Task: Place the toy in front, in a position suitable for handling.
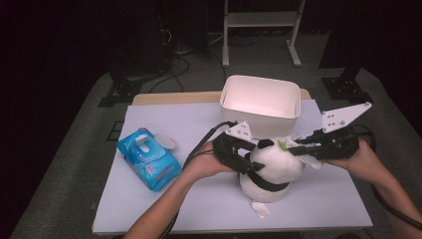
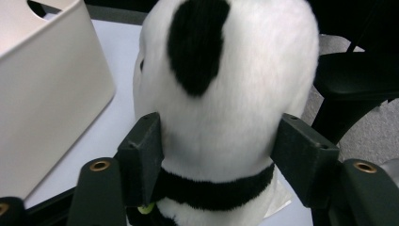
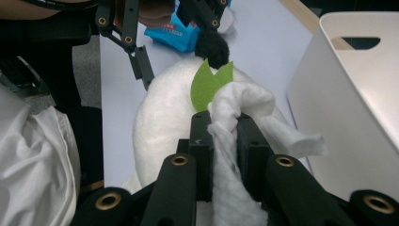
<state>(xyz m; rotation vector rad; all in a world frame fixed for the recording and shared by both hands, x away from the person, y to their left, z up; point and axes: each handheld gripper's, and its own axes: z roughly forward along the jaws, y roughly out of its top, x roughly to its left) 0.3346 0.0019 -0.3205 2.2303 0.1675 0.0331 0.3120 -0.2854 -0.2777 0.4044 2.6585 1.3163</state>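
Two claws work on one stuffed panda (image 1: 271, 167), which sits upright on the pale desk (image 1: 199, 199), just in front of the white bin (image 1: 261, 102). We note the left claw (image 1: 244, 159) at the panda's left side, held by the left hand (image 1: 206, 164). In the left gripper view its jaws stand on either side of the toy's white body just above the black band, the pads (image 2: 141, 150) pressed against the plush on both flanks. We read this as a grip on the panda, with the jaws standing fairly wide because the body is wide.

We record the right claw (image 1: 298, 148) coming in from the panda's right, held by the right hand (image 1: 363, 162), tips at the top of the toy's head. In the right gripper view its jaws are nearly together and clamp a white wipe (image 3: 235, 122). The wipe is bunched up, and one loose end sticks out toward the bin. The wipe rests against the white head just beside a green felt leaf (image 3: 209, 84), with the black ear (image 3: 211, 47) just beyond the leaf.

We also note a blue pack of wet wipes (image 1: 148, 159) lying on the left part of the desk, lid flipped open, well apart from the panda. A small white tag (image 1: 260, 209) lies on the desk at the toy's base.
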